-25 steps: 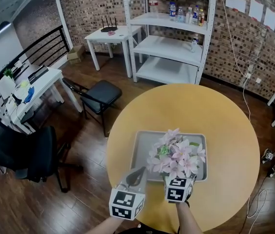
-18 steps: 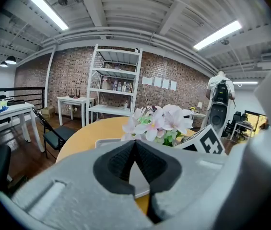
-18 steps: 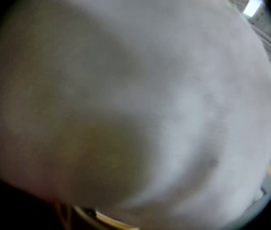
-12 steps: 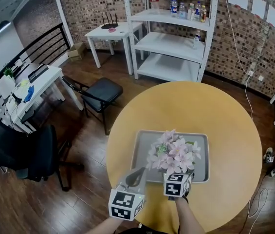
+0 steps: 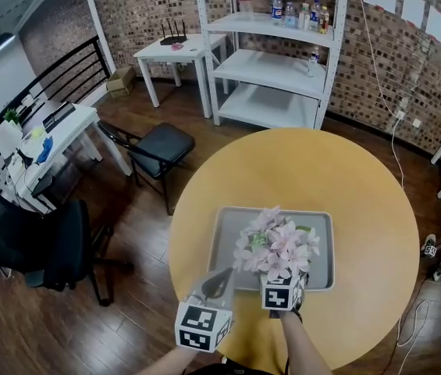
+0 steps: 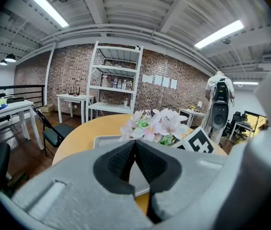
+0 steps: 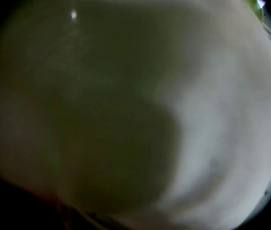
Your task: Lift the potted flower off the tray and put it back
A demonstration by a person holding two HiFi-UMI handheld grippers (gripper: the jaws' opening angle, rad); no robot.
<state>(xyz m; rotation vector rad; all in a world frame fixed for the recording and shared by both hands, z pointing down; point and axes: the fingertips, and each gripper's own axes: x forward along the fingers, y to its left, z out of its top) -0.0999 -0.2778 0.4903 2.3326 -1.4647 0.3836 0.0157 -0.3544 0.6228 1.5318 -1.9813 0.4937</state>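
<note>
The potted flower (image 5: pixel 276 244), a cluster of pale pink blooms, stands above the near half of the grey tray (image 5: pixel 228 241) on the round yellow table (image 5: pixel 298 170). My right gripper (image 5: pixel 282 281) reaches in under the blooms from the near side, and its marker cube shows just below them. Its jaws are hidden, but the pale pot (image 7: pixel 135 109) fills the right gripper view and moves with the gripper. My left gripper (image 5: pixel 222 276) is shut on nothing at the tray's near left edge. In the left gripper view the blooms (image 6: pixel 157 125) rise beyond the shut jaw tips (image 6: pixel 135 143).
A black folding chair (image 5: pixel 158 147) stands off the table's far left. A black office chair (image 5: pixel 40 244) and a white desk (image 5: pixel 44 143) are further left. White shelving (image 5: pixel 271 61) with bottles and a small white table (image 5: pixel 177 53) line the brick wall.
My right gripper and the flower have shifted together slightly left and away from me over the tray. The left gripper has stayed put.
</note>
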